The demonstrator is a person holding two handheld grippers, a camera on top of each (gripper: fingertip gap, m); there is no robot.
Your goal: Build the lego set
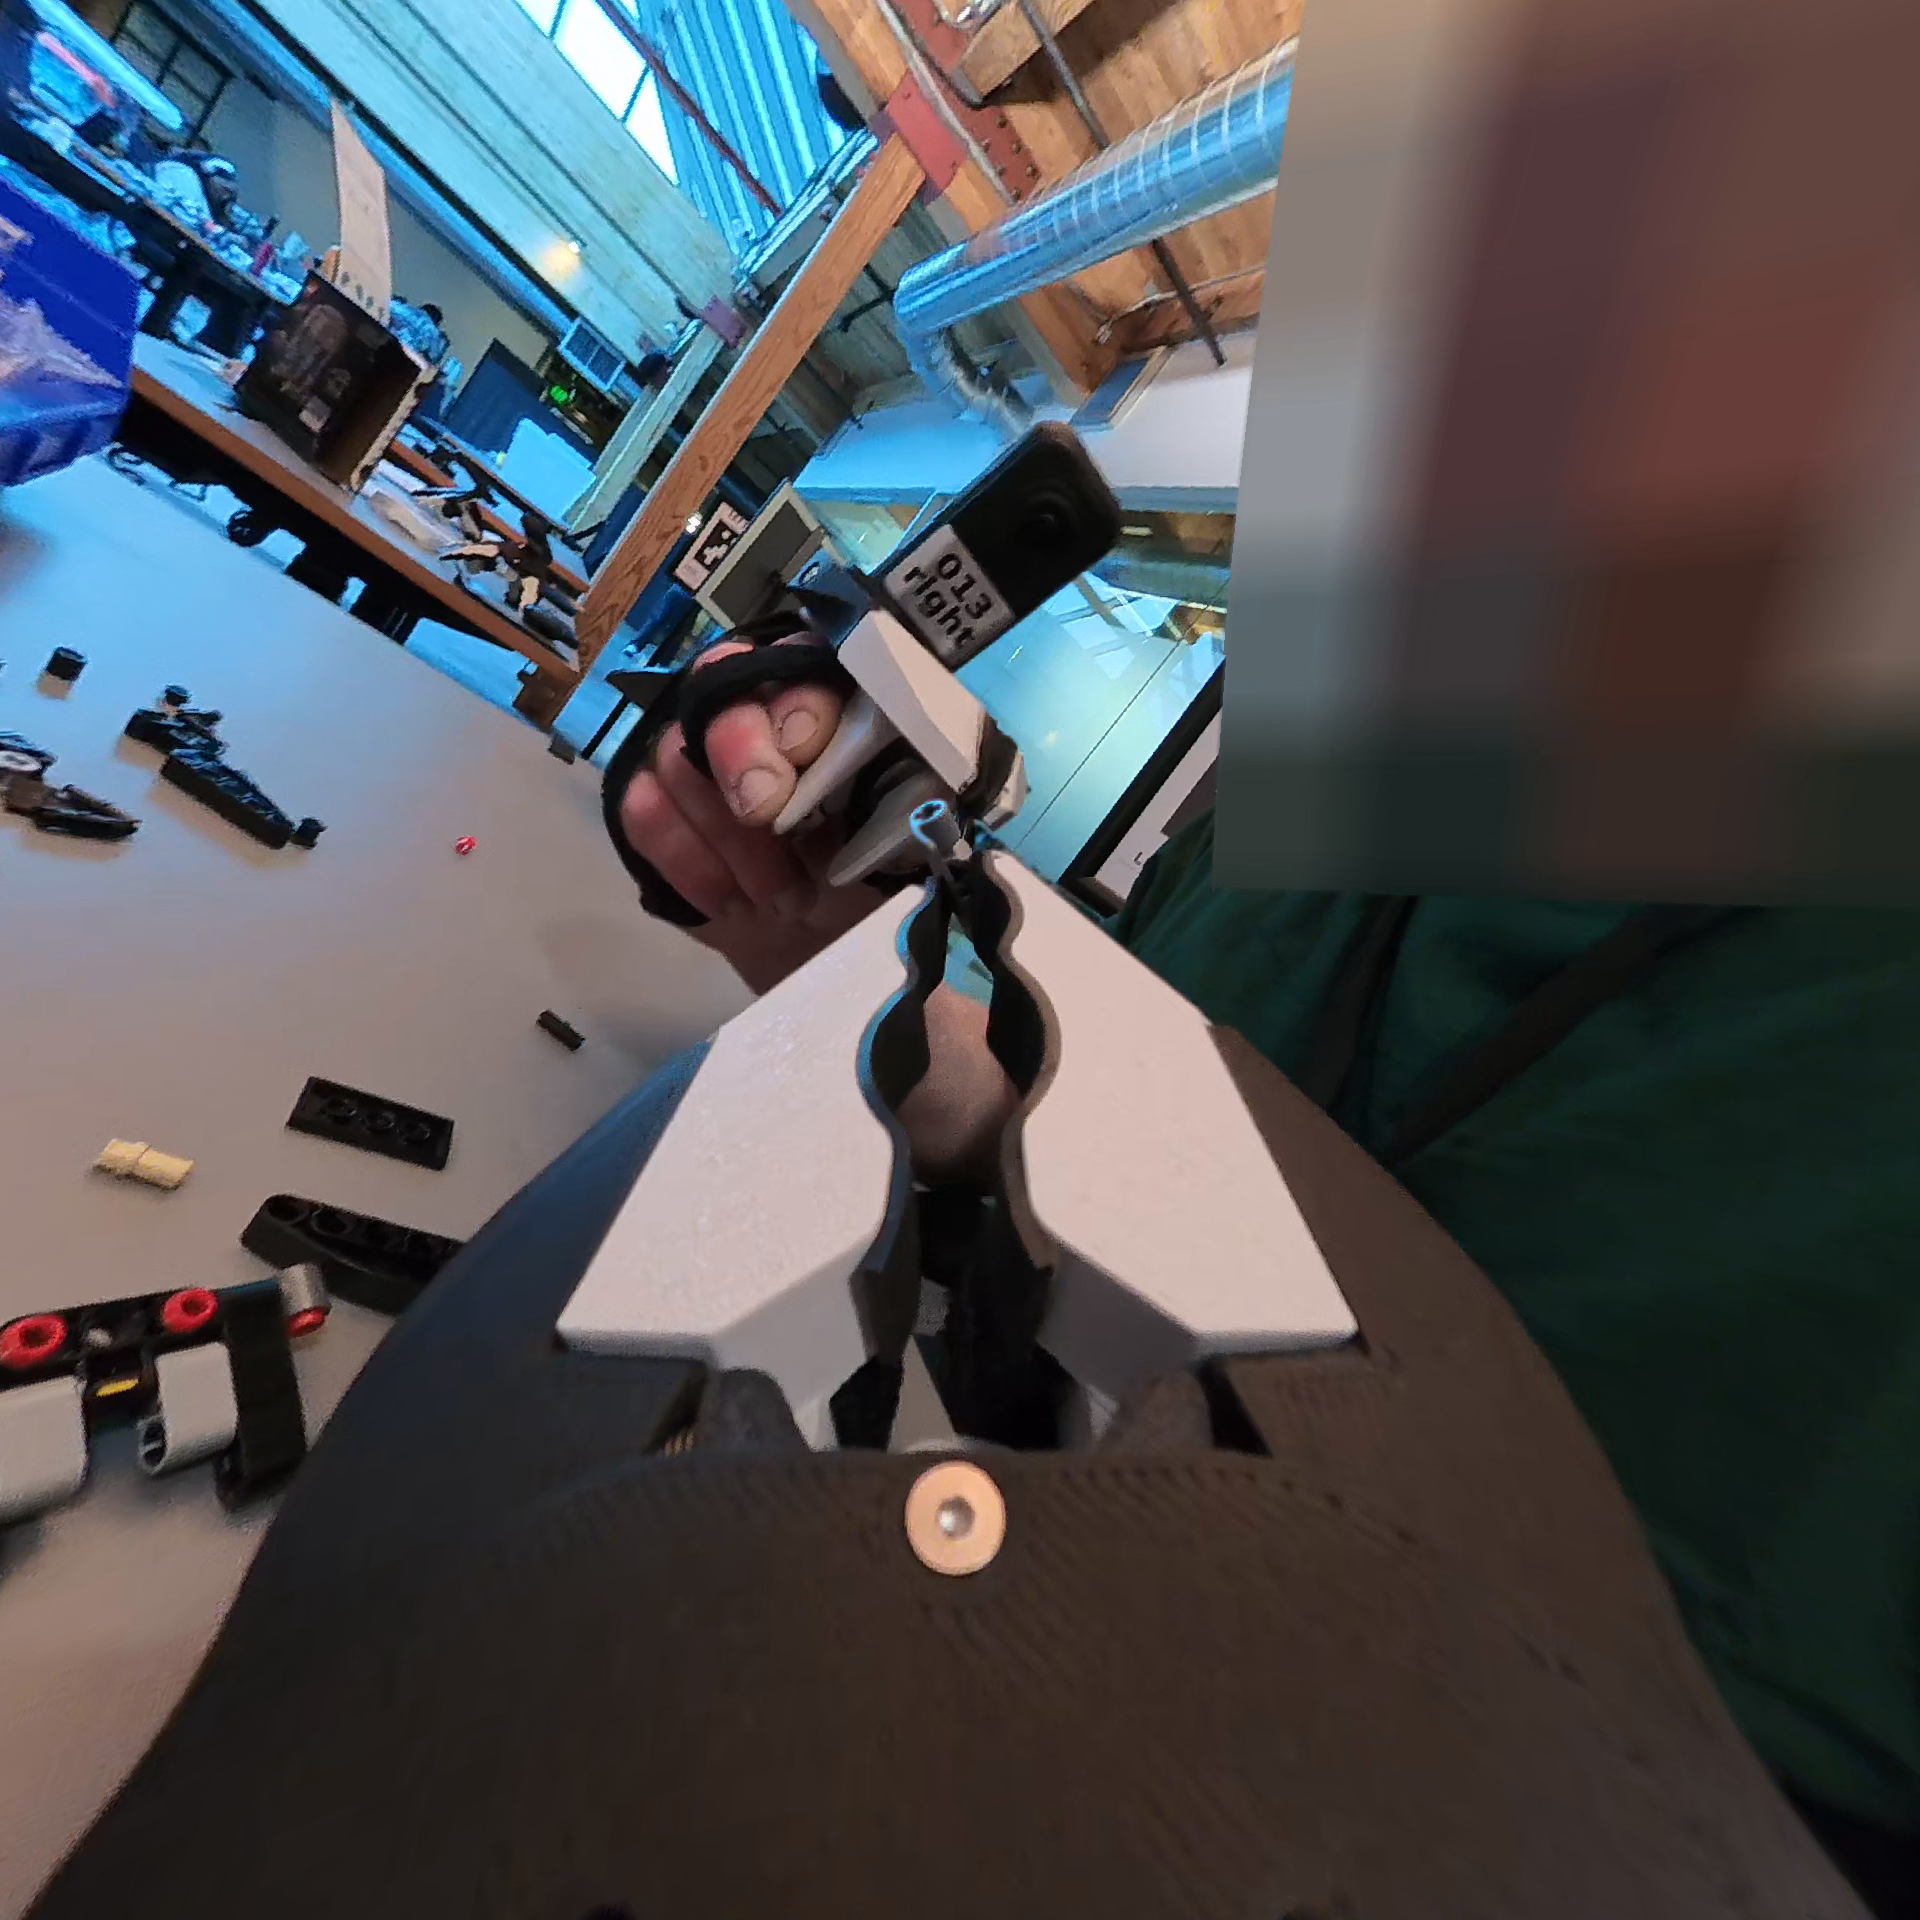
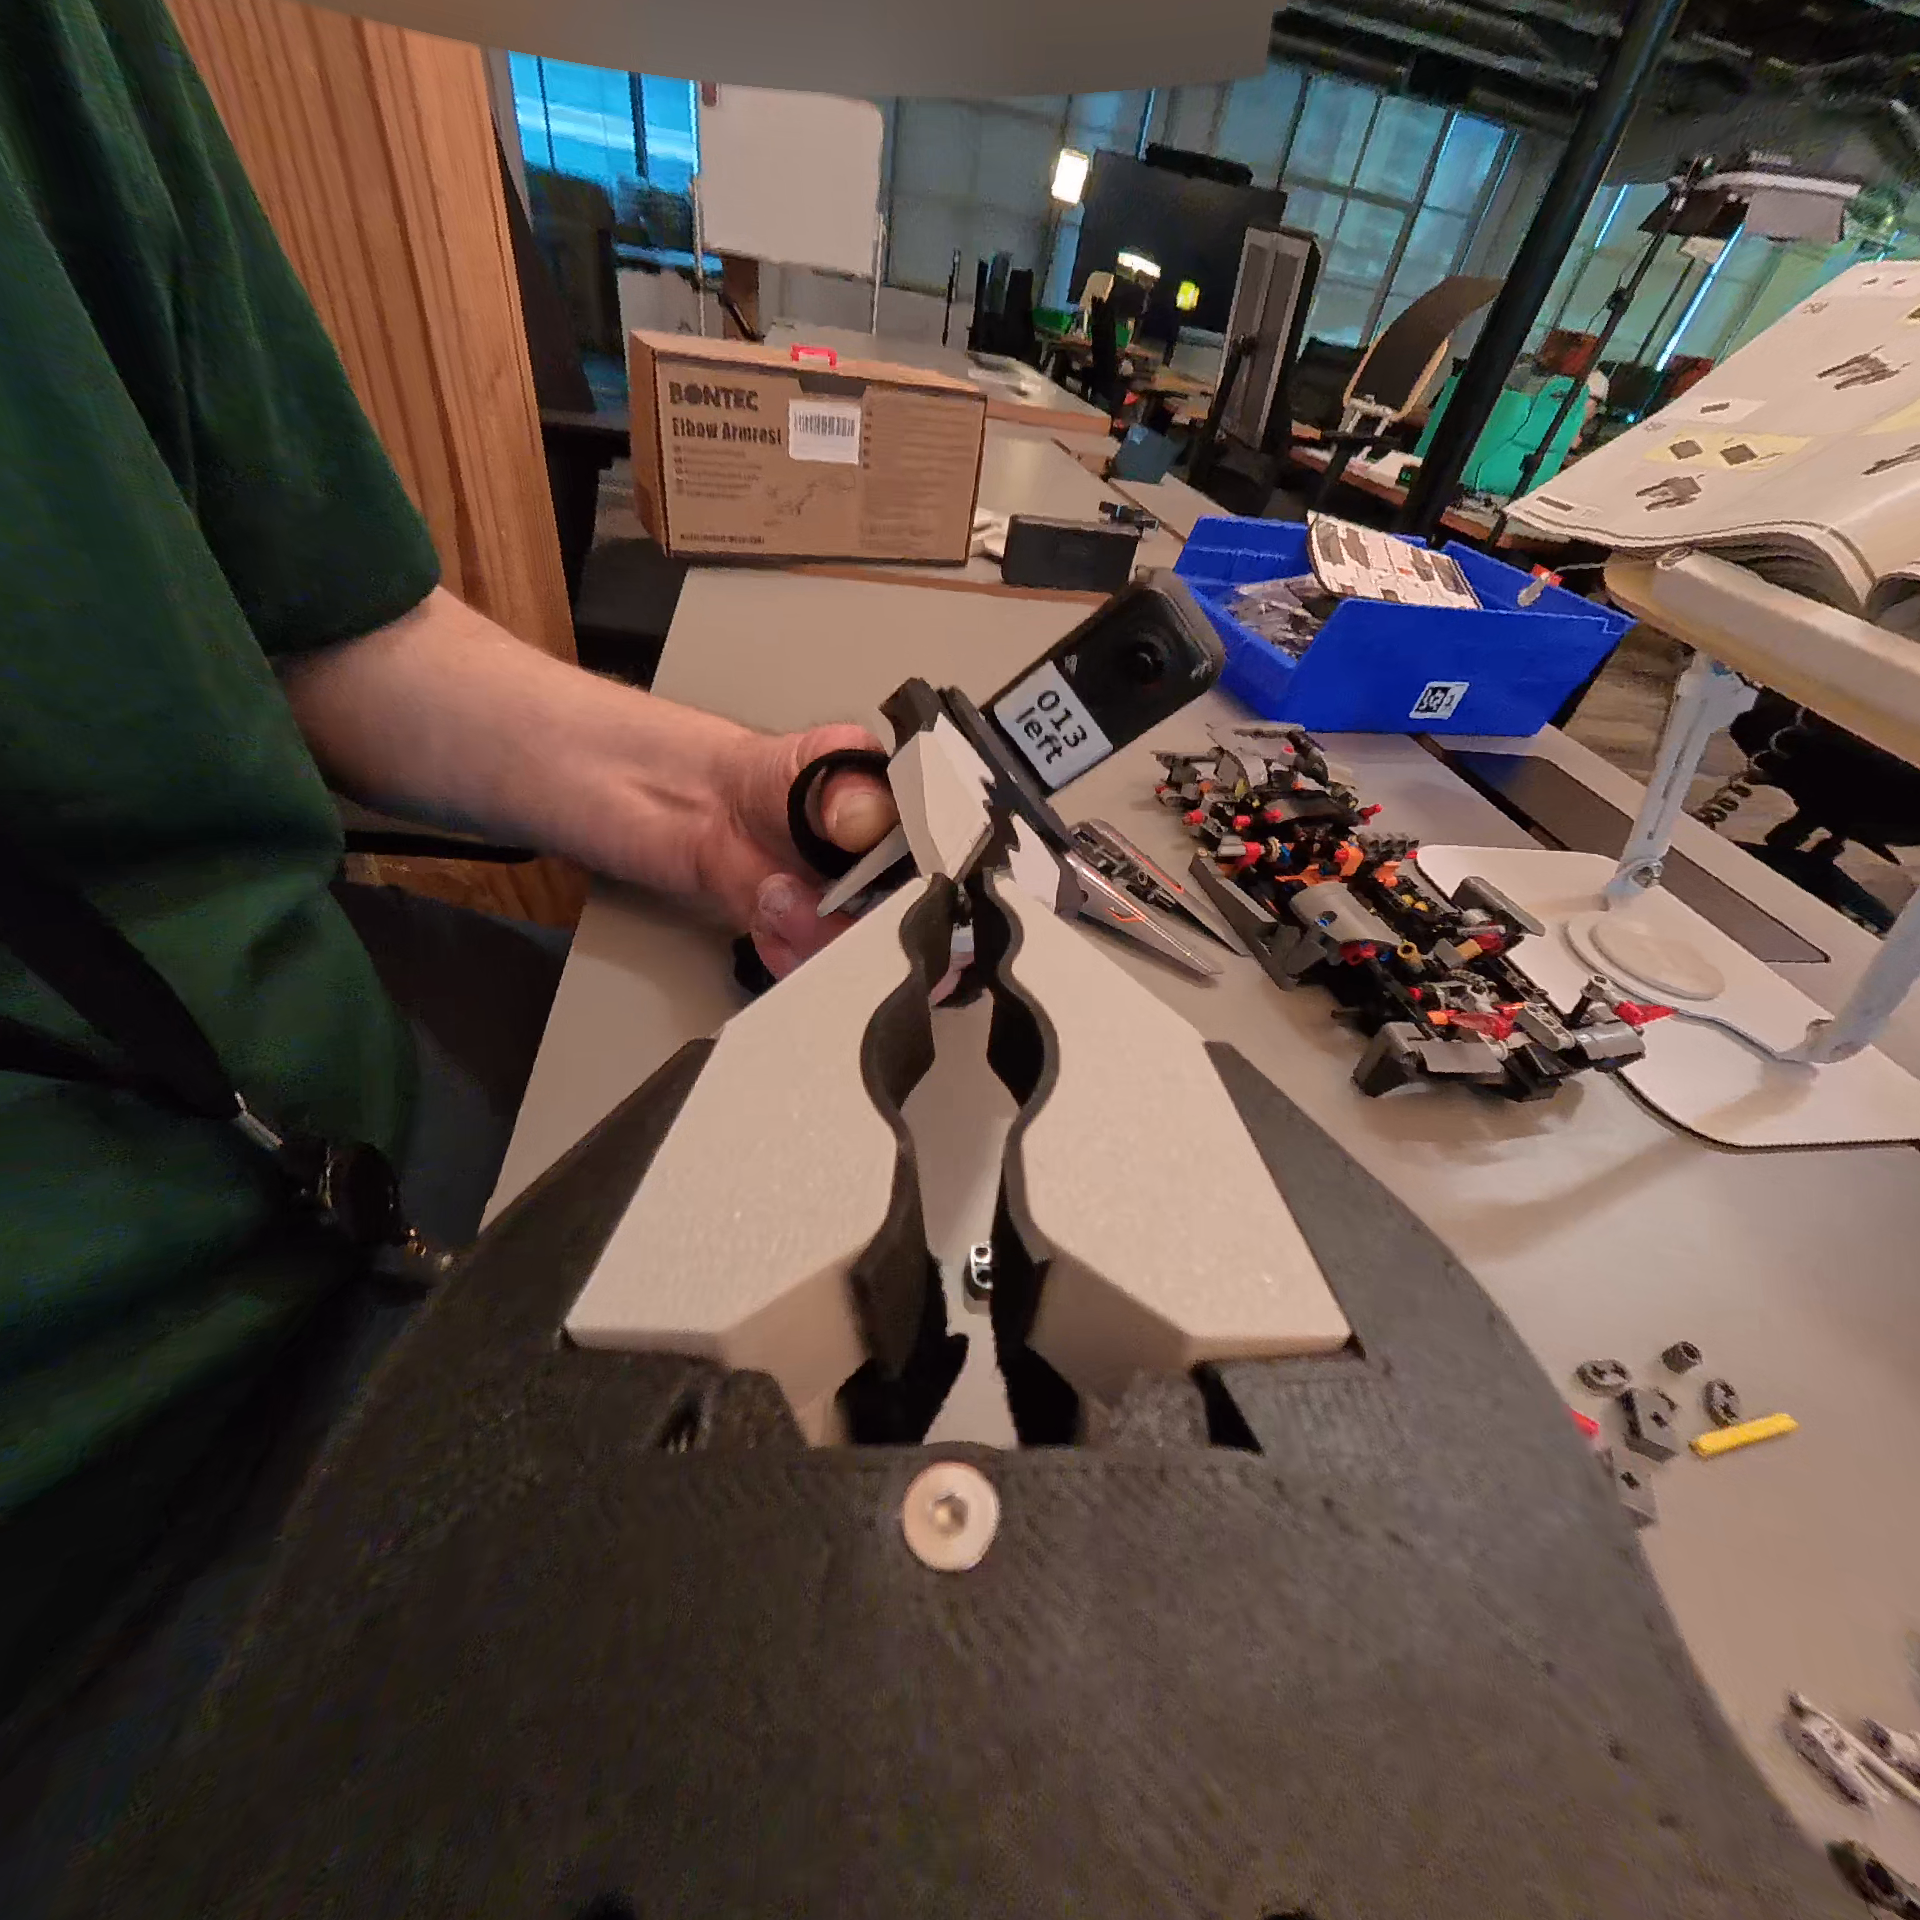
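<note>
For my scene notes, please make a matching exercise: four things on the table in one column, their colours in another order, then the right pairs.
Things:
1. storage bin
2. cardboard box
3. short bar beside the loose grey pieces
4. small connector near the black plate

Colours:
A. cream
B. blue
C. yellow
D. brown

Pairs: 1-B, 2-D, 3-C, 4-A
</note>
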